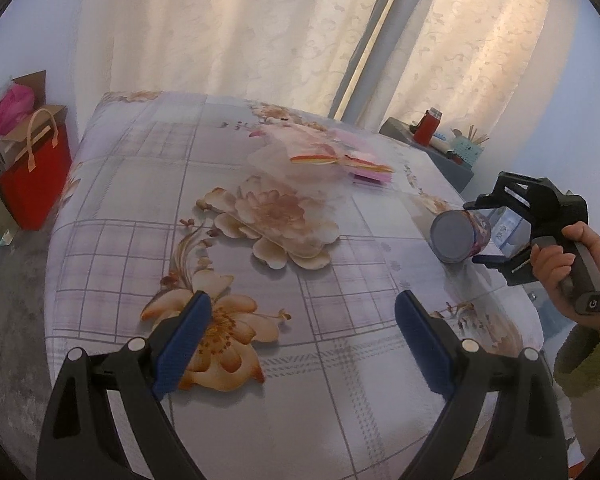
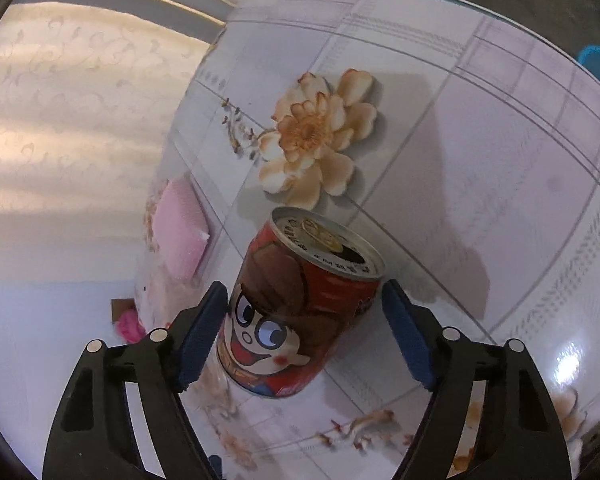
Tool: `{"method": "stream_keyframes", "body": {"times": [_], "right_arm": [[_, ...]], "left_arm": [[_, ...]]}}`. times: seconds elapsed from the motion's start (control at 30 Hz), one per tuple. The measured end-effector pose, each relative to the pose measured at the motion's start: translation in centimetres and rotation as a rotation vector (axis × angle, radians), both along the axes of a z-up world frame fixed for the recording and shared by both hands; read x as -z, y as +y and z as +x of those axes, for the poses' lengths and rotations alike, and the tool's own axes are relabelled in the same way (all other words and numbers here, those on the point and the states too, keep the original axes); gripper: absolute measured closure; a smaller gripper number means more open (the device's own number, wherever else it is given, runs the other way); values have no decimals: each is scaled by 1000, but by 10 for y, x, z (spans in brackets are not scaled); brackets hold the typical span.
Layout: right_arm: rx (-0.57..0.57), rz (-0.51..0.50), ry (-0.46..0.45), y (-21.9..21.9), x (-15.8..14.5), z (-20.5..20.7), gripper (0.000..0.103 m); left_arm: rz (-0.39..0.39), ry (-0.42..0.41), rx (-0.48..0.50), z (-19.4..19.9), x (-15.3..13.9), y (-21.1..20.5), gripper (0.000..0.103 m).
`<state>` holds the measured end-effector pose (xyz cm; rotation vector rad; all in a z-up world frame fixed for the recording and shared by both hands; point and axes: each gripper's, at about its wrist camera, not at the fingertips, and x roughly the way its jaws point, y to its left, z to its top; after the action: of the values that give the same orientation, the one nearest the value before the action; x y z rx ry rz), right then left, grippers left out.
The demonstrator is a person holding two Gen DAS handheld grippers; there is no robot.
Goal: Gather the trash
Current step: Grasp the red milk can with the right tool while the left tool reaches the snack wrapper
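The desk point(image 1: 340, 380) wears a glossy cloth of pale checks and printed peach flowers. On its right side, between the pads of the right hand-held gripper point(image 2: 304, 312), lies a drink can point(image 2: 296, 312): red, with a big-eyed cartoon face, silver rim, opened top, plain grey base. One pad touches its side; the other stands clear. The left hand-held gripper point(image 1: 302, 344) hangs wide and empty above the cloth.
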<state>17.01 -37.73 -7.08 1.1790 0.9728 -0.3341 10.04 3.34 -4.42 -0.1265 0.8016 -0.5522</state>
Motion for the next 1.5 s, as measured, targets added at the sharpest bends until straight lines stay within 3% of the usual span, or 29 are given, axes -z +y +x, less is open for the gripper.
{"method": "stream_keyframes", "body": {"times": [0.2,0.43,0.73,1.03,1.37,1.43,1.5], "right_arm": [[-98,-116,-2,10,-8,18,33],[-350,-351,-6,45,-19,44,33],[-580,-603,-16,91,-24,31,33],[-583,-580,-80,84,-25,15,31],[-603,-577,-119,83,-24,-3,33],[-603,-575,-127,82,-24,-4,34],[-603,-568,-136,79,-23,-4,35]], "left_arm": [[12,14,-15,4,3,3,12],[51,2,-24,5,3,0,12],[91,5,-41,12,9,-1,12],[94,-24,-29,28,2,-14,12],[45,-125,33,67,-50,-41,12],[75,-144,65,73,-57,-51,12],[165,-186,113,78,-62,-71,12]]}}
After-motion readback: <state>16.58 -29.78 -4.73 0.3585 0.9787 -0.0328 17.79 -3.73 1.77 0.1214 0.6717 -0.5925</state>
